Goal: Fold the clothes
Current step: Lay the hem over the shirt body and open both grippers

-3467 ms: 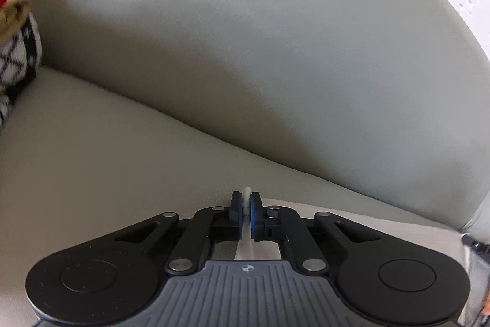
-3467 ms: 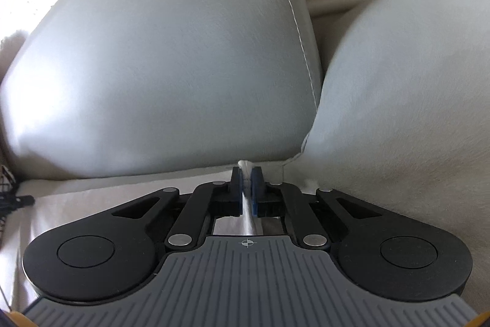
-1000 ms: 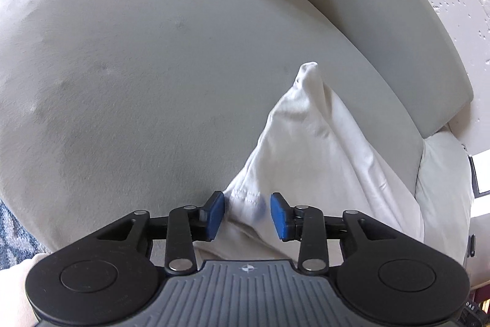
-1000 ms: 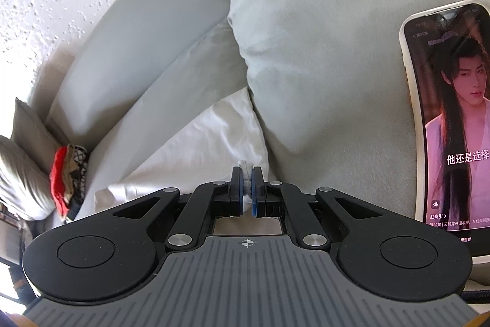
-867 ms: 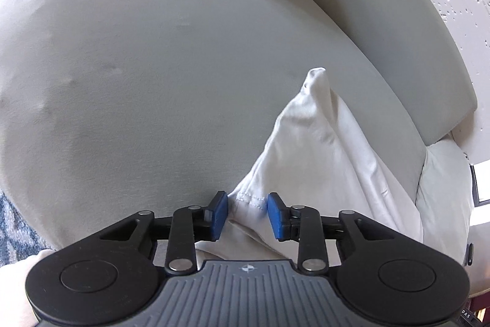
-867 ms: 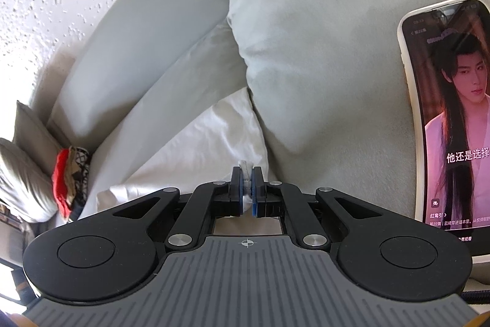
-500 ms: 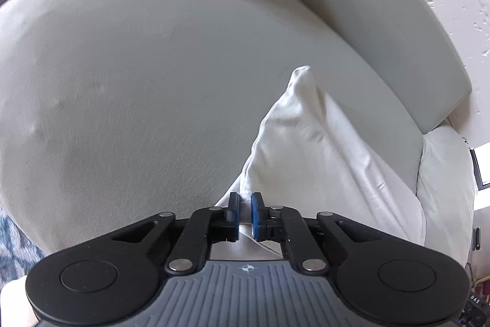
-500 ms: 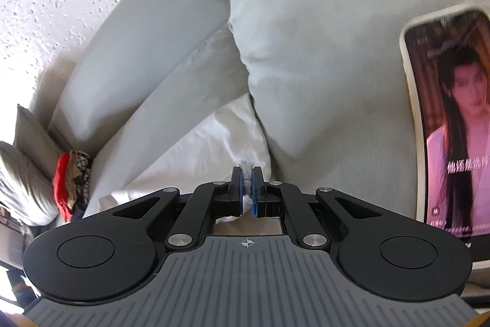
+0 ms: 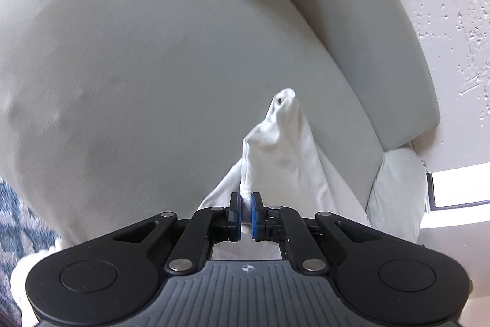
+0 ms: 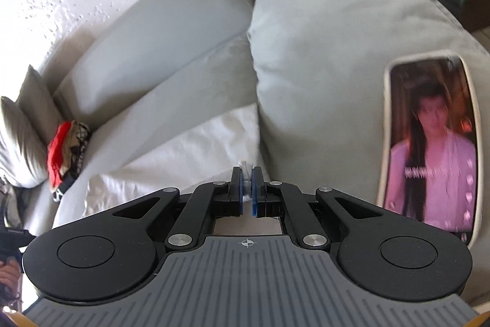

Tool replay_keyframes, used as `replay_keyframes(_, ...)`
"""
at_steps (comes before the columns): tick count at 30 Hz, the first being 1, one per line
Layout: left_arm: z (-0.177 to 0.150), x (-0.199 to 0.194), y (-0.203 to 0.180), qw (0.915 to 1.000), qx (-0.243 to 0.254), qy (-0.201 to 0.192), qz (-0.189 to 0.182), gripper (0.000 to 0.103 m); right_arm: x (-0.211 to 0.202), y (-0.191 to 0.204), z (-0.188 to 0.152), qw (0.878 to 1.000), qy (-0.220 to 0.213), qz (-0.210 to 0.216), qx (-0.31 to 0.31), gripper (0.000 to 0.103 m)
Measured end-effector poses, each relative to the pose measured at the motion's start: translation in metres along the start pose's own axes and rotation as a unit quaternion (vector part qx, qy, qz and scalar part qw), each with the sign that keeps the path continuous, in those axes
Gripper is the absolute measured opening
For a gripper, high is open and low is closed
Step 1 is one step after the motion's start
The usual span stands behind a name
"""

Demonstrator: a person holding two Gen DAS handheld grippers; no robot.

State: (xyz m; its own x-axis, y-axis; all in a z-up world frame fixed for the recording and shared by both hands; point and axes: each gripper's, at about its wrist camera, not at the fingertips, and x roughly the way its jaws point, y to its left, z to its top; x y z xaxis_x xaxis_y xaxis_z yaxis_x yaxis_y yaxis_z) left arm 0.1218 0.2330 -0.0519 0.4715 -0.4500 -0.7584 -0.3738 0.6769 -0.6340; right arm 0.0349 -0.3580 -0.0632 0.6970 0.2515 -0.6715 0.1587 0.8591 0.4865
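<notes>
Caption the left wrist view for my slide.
Left gripper shut on a white garment lifted over a grey sofa cushion.

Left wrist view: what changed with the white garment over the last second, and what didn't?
The left tool, open around the white cloth garment a second ago, has closed on its hem. The right tool stayed shut on the garment's other edge. The garment remains draped on the grey sofa cushion.

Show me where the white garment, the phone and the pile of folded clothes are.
white garment (image 9: pixel 281 149), left wrist view, raised fold.
phone (image 10: pixel 428 143), right wrist view, lit screen.
pile of folded clothes (image 10: pixel 62 152), right wrist view, red top layer.
</notes>
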Motion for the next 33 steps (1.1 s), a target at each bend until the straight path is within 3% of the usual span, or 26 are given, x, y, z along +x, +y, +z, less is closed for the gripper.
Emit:
replay_keyframes(4, -0.009, -0.004, 0.005, 0.9997, -0.004, 0.022, -0.012, 0.004, -0.003, -0.006, -0.005, 1.0, 0.003, 0.004, 0.015, 0.005)
replay_keyframes(7, -0.019, -0.009, -0.001, 0.9992, 0.034, 0.012, 0.015, 0.004, -0.007, -0.008, -0.009, 1.0, -0.002, 0.003, 0.02, 0.005)
replay_keyframes(13, -0.022, -0.016, -0.002, 0.9972, 0.063, -0.012, 0.04, 0.004, -0.011, -0.009, -0.017, 1.0, 0.001, 0.001, 0.004, 0.005)
replay_keyframes(15, -0.022, -0.008, -0.004, 0.994, 0.086, -0.005, 0.067, 0.006, -0.004, -0.009, -0.021, 0.999, 0.033, -0.018, -0.013, 0.014)
replay_keyframes(16, -0.024, -0.004, -0.006, 0.9915, 0.099, 0.003, 0.085, 0.008, -0.007, -0.011, -0.022, 0.999, 0.03, -0.033, -0.011, 0.021)
replay_keyframes(19, -0.039, -0.003, -0.019, 0.9779, 0.149, -0.014, 0.146, 0.01, -0.023, -0.015, -0.026, 0.998, 0.001, -0.057, 0.008, 0.022)
replay_keyframes(22, -0.06, -0.008, -0.036, 0.9631, 0.193, -0.048, 0.182, 0.019, -0.037, -0.012, -0.029, 0.998, -0.019, -0.052, 0.02, 0.026)
replay_keyframes(23, -0.068, -0.004, -0.042, 0.9601, 0.209, -0.052, 0.179, 0.025, -0.037, -0.009, -0.029, 0.999, -0.015, -0.046, 0.021, 0.029)
replay_keyframes(27, -0.098, 0.011, -0.062, 0.9451, 0.272, -0.067, 0.168, 0.03, -0.024, 0.01, -0.034, 0.999, 0.011, -0.035, 0.005, 0.029)
replay_keyframes(29, -0.113, 0.019, -0.072, 0.9359, 0.303, -0.075, 0.162, 0.031, -0.006, 0.022, -0.035, 0.998, 0.027, -0.059, -0.016, 0.029)
replay_keyframes(33, -0.142, 0.034, -0.093, 0.9145, 0.365, -0.09, 0.15, 0.033, 0.011, 0.022, -0.043, 0.996, 0.03, -0.085, 0.003, 0.03)
